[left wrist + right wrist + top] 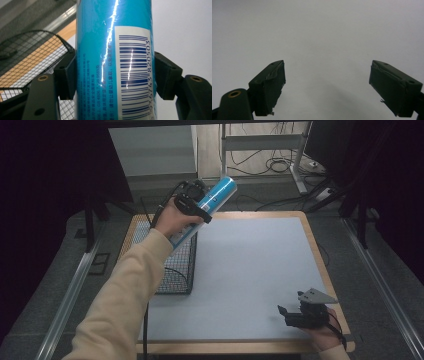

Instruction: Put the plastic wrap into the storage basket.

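Table (250, 270) grey-topped; left claw (192, 207) grips blue can (217, 195), right claw (300, 315) gapes.

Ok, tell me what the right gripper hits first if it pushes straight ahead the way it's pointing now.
Most likely the grey table mat. The right gripper has its jaws apart with nothing between them, and its own view shows bare mat ahead. In the high view it sits low near the table's front right corner, though its exact tilt is unclear.

Glossy blue cylindrical can (216, 195): tilting diagonally, being held above the black wire-mesh basket (177, 265)
Barcode label (133, 75): showing white along the can's side
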`<action>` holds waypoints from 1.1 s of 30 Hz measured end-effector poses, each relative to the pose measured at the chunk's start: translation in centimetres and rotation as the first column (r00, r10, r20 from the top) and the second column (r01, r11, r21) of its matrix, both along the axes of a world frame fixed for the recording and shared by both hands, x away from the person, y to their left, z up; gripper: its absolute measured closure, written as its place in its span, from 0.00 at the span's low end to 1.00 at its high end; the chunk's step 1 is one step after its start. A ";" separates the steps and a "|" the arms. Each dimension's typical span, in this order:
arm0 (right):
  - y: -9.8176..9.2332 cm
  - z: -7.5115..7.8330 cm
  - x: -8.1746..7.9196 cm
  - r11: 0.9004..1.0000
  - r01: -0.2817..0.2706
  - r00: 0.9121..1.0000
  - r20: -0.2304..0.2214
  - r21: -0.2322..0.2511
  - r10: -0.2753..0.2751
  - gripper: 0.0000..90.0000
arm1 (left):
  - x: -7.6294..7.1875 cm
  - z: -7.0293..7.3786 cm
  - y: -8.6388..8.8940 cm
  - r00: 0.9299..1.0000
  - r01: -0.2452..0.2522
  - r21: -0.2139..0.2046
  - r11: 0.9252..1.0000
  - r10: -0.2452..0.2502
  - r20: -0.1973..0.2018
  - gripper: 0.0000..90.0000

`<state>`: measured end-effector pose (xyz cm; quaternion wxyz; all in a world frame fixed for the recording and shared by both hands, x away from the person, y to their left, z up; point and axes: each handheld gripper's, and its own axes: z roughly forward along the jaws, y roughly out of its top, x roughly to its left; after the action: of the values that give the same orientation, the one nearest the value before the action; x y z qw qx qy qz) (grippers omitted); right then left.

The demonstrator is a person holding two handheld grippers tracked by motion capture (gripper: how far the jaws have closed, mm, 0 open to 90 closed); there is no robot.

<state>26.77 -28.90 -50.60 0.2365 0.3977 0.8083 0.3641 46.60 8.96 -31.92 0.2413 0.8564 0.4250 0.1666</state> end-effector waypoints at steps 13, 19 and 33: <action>0.0 -0.2 0.1 1.000 0.001 1.000 -0.006 -0.005 -0.001 0.15 | 1.3 -2.3 2.3 0.998 -0.061 0.024 0.998 0.062 -0.021 0.35; 0.1 -0.2 0.1 1.000 0.001 1.000 -0.007 -0.006 -0.001 0.15 | 1.5 -3.0 3.3 0.996 -0.090 0.035 0.995 0.091 -0.014 0.35; 0.0 -0.2 0.1 1.000 0.005 1.000 -0.008 -0.008 -0.005 0.15 | 2.6 -5.4 4.9 0.992 -0.121 0.049 0.992 0.123 -0.039 0.35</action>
<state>26.91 -28.90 -50.84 0.2358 0.4002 0.8097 0.3585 49.16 13.82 -37.31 0.2019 0.8375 0.4774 0.1727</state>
